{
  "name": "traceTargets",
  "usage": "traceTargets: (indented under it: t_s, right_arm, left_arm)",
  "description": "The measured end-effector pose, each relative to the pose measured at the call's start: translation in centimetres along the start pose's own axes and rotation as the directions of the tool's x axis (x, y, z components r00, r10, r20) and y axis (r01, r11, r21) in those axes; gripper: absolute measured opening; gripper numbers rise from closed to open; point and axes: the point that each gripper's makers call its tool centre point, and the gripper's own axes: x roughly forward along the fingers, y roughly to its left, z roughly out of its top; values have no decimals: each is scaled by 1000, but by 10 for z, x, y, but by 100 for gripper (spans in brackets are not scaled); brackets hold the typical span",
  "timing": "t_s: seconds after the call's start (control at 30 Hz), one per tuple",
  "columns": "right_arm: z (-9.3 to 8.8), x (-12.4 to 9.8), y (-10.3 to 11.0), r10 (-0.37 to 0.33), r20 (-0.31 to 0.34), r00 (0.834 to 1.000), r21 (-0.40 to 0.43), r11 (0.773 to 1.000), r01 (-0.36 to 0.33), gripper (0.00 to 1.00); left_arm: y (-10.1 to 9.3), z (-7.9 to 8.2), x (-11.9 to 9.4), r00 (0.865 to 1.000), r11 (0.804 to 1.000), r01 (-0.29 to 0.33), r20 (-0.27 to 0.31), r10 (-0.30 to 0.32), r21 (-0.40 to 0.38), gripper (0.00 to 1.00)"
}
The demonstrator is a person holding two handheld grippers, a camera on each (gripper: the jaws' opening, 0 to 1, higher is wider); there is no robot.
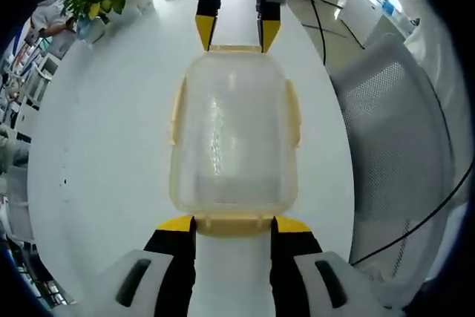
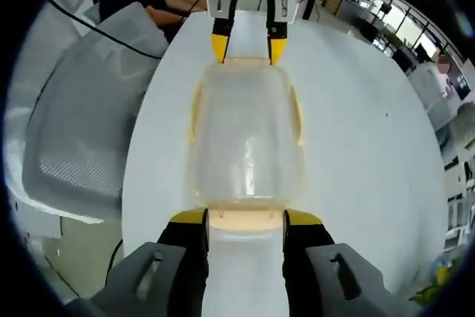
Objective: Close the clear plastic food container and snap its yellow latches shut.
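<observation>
Clear rectangular plastic food container (image 1: 234,139) with yellow latches (image 1: 234,223), on white surface (image 1: 104,139); left tongs (image 1: 234,225) and right tongs (image 2: 257,219) open, astride opposite end latches.

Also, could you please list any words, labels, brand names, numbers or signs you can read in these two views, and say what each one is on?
None: no readable text.
Clear plastic food container: no label or embossing legible on lid or yellow latches.
Left gripper and right gripper: no markings visible.
White table: no writing.
Background shelves and desks: too small and blurred to read.
</observation>
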Motion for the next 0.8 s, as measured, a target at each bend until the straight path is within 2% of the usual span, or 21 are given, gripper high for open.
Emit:
traceTargets:
  t_s: [0.37, 0.8]
  right_arm:
    - [-23, -6, -2, 8, -30, 1000, -3, 1000, -8, 35]
    - [-28, -8, 3, 31, -20, 999, 5, 1000, -30, 35]
  left_arm:
    - [0, 22, 10, 1000, 1000, 14, 16, -13, -16, 34]
    - [-5, 26, 14, 999, 999, 29, -13, -29, -20, 34]
